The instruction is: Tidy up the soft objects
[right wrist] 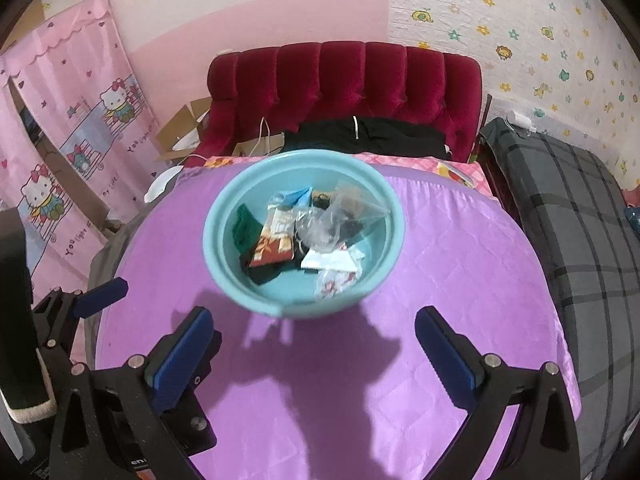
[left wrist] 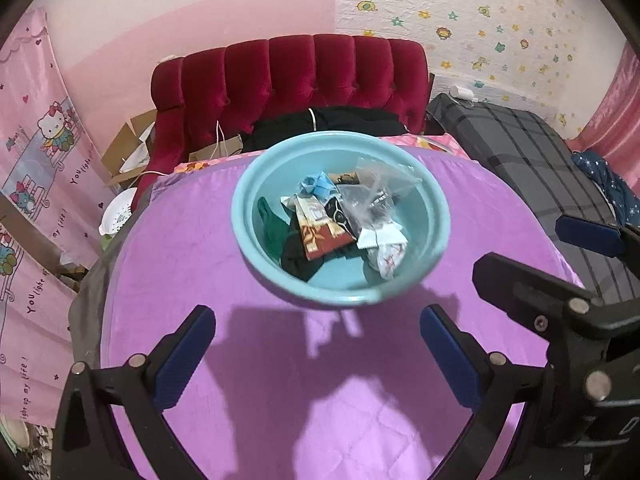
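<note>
A light blue plastic basin (left wrist: 248, 216) (right wrist: 216, 240) stands on a purple quilted cover (left wrist: 200, 264) (right wrist: 460, 272). In it lies a heap of soft things: a green sock (left wrist: 272, 224) (right wrist: 245, 226), a red and tan patterned sock (left wrist: 320, 232) (right wrist: 274, 246), a white sock with red marks (left wrist: 386, 258) (right wrist: 336, 278), a pale blue cloth (left wrist: 318, 186) (right wrist: 298, 196) and a clear plastic bag (left wrist: 372, 196) (right wrist: 340, 214). My left gripper (left wrist: 318, 344) is open and empty, short of the basin's near rim. My right gripper (right wrist: 314, 346) is open and empty, also short of the rim. The right gripper also shows at the right of the left wrist view (left wrist: 560, 248).
A red tufted headboard (left wrist: 288, 76) (right wrist: 344, 84) stands behind the basin, with black clothing (left wrist: 328, 124) (right wrist: 368, 134) in front of it. A grey plaid mattress (left wrist: 532, 160) (right wrist: 580, 220) lies on the right. Pink curtains (left wrist: 36, 184) (right wrist: 68, 120) and cardboard boxes (left wrist: 128, 144) stand on the left.
</note>
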The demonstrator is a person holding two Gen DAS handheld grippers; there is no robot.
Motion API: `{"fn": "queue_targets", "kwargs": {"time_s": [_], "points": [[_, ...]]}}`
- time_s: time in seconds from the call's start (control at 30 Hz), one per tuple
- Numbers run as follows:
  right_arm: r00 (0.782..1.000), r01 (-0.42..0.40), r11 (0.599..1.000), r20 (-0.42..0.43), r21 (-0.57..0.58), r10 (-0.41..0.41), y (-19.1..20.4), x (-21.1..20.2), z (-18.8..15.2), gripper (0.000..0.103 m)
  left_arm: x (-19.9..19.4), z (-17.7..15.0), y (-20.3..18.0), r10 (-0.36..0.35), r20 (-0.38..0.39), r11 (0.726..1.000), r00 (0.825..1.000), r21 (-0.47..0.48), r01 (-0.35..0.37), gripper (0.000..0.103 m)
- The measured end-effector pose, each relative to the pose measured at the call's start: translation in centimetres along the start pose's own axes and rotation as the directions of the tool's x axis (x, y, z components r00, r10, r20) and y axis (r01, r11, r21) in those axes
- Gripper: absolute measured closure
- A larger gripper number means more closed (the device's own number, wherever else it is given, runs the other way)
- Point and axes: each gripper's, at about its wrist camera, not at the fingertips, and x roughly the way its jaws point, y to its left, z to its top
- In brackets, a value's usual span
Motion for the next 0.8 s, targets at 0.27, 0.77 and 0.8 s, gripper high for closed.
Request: {"fn": "queue_targets", "kwargs": {"time_s": [0.27, 0.77, 0.8], "points": [[1.0, -0.017, 1.0, 0.011, -0.007, 0.018, 0.1, -2.0, -3.9, 0.0, -3.0, -2.9, -1.2, 0.021, 0.053, 1.0, 0.998, 0.007, -0.022, 0.0], [0.998, 0.04, 0.997, 0.048, -0.065, -0.037, 0.9, -2.8, -9.9, 0.0, -3.3, -9.3, -2.7, 0.02, 0.034, 1.0, 0.999, -0.024, -0.02, 0.0], [0.999, 0.036, 0.997, 0.041, -0.063, -0.034, 0.8, -2.7, -10.3, 0.0, -3.2, -9.7, -2.7, 0.02, 0.029, 0.999, 0.999, -0.03, -0.019, 0.0]]}}
